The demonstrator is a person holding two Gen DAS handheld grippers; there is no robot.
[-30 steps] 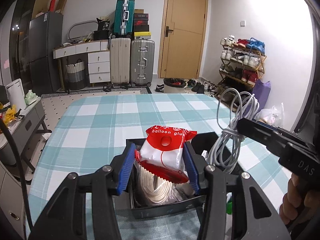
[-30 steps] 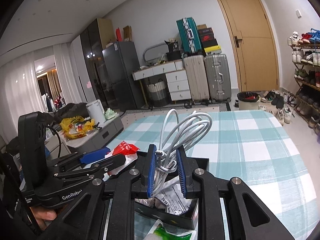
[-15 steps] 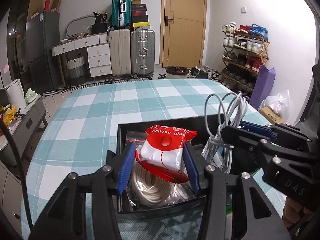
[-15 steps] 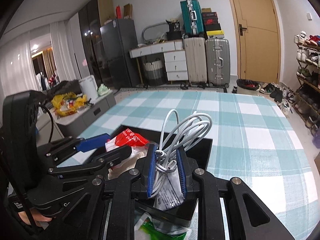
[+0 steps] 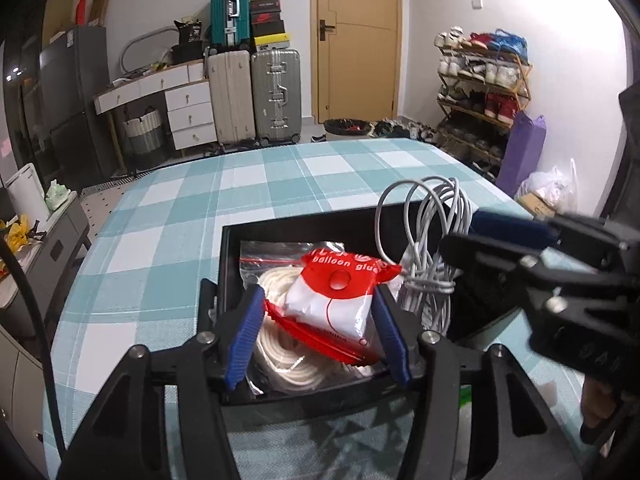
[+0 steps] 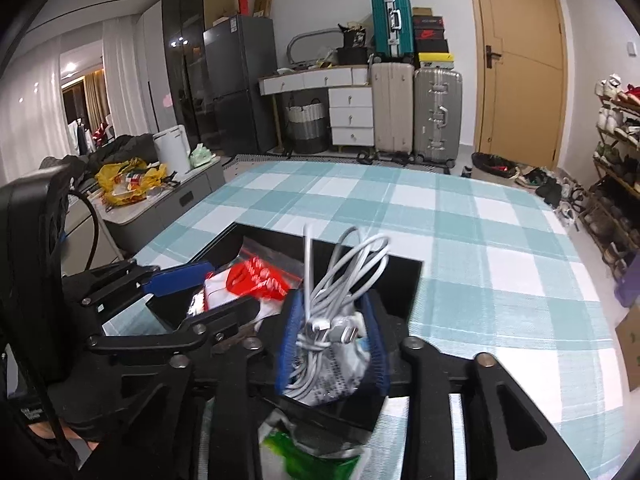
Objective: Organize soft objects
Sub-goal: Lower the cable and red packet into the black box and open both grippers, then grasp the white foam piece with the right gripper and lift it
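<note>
Holding two soft things over the black box (image 5: pixel 230 264).
Left gripper (image 5: pixel 318 332) grasps the red packet (image 5: pixel 340 296); right gripper (image 6: pixel 332 340) grasps the white cable (image 6: pixel 340 276).

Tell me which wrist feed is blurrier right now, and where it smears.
Right wrist view: motion blur smears the white cable bundle and the green packet at the bottom. Left wrist view: sharper, the red balloon-glue packet reads clearly; only the right gripper at the fisheye edge looks soft.
</note>
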